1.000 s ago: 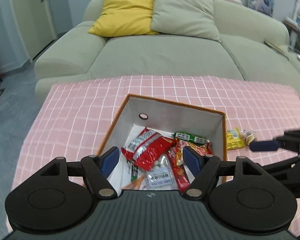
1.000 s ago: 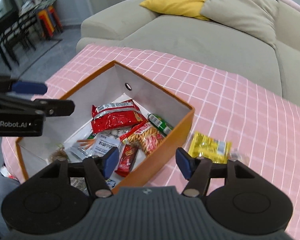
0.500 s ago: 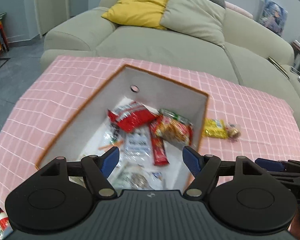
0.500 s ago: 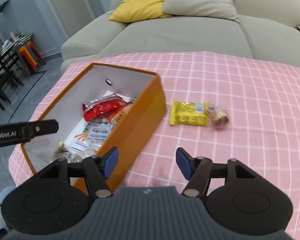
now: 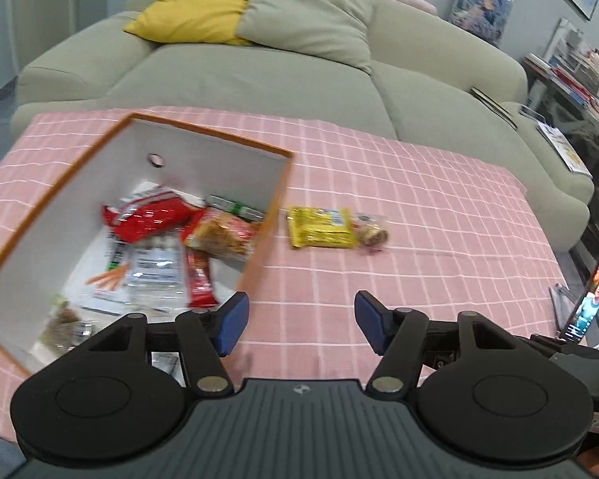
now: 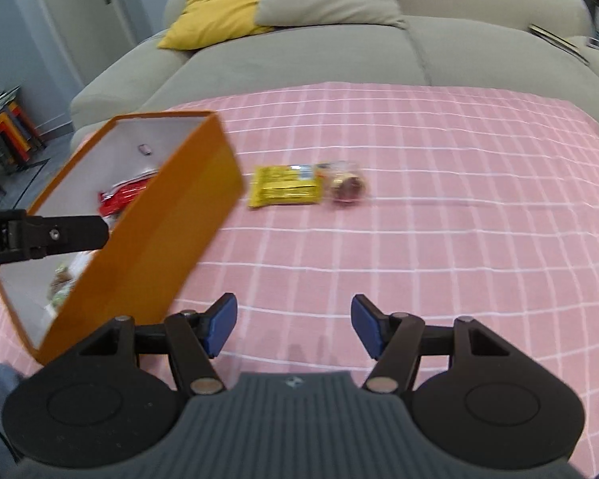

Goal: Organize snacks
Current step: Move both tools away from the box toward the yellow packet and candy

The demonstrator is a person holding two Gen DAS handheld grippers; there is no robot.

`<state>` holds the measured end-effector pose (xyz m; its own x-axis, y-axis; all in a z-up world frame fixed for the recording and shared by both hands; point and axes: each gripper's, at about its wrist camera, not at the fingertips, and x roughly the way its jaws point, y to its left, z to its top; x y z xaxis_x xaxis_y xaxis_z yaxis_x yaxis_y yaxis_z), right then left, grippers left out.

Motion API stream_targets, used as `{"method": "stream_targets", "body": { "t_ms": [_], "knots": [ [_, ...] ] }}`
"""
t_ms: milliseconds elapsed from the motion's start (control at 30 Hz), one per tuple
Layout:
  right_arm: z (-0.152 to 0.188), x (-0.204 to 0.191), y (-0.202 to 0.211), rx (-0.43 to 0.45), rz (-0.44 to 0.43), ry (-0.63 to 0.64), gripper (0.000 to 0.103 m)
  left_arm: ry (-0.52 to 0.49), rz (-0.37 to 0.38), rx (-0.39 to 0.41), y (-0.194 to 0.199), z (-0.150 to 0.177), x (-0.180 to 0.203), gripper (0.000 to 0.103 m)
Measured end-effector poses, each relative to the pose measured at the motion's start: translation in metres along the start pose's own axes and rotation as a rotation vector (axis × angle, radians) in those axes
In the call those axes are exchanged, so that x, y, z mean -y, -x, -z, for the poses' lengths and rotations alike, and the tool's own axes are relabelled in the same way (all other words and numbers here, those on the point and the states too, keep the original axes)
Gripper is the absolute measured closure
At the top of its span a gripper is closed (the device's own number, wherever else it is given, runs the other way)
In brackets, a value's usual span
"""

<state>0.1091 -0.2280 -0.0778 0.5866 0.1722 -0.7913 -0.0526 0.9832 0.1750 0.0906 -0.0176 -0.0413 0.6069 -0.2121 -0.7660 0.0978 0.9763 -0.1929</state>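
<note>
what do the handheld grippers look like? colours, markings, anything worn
Both match. The left gripper and right gripper have matte black linkage arms on round black discs, blue pads on the fingertips, silver pivot pins and a ribbed dark grey body with a small round logo. White lettering shows on the left one's side in the right wrist view. No sleeve is clearly visible.

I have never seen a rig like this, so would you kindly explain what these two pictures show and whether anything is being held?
A person carries a hand-held gripper in each hand, each with a camera looking along its blue-padded fingers. One picture is from the left hand-held gripper, whose jaws have just been closing on nothing; the other is from the right hand-held gripper. Both are open and empty. On the pink cloth stands an orange box of snacks; beside it lie a yellow packet and a small wrapped sweet.
</note>
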Motion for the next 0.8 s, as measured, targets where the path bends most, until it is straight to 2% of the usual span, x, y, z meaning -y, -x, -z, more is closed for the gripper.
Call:
{"method": "stream_targets", "body": {
  "t_ms": [133, 233, 467, 567, 800],
  "knots": [
    [0.002, 0.019, -0.001, 0.013, 0.037, -0.007, 0.042, -0.018, 0.012, -0.009, -0.016, -0.002, 0.016, 0.034],
    [0.001, 0.030, -0.005, 0.018, 0.057, -0.011, 0.042, -0.050, -0.010, -0.021, -0.027, -0.004, 0.027, 0.034],
    [-0.011, 0.045, -0.026, -0.005, 0.003, -0.028, 0.041, -0.128, -0.037, -0.036, -0.058, -0.015, 0.037, 0.034],
    [-0.023, 0.045, -0.035, 0.002, -0.013, -0.023, 0.038, -0.171, -0.055, -0.055, -0.075, -0.025, 0.040, 0.034],
    [-0.054, 0.040, -0.067, 0.038, -0.034, 0.101, 0.039, -0.259, -0.058, -0.076, -0.104, -0.047, 0.048, 0.034]
  ]
}}
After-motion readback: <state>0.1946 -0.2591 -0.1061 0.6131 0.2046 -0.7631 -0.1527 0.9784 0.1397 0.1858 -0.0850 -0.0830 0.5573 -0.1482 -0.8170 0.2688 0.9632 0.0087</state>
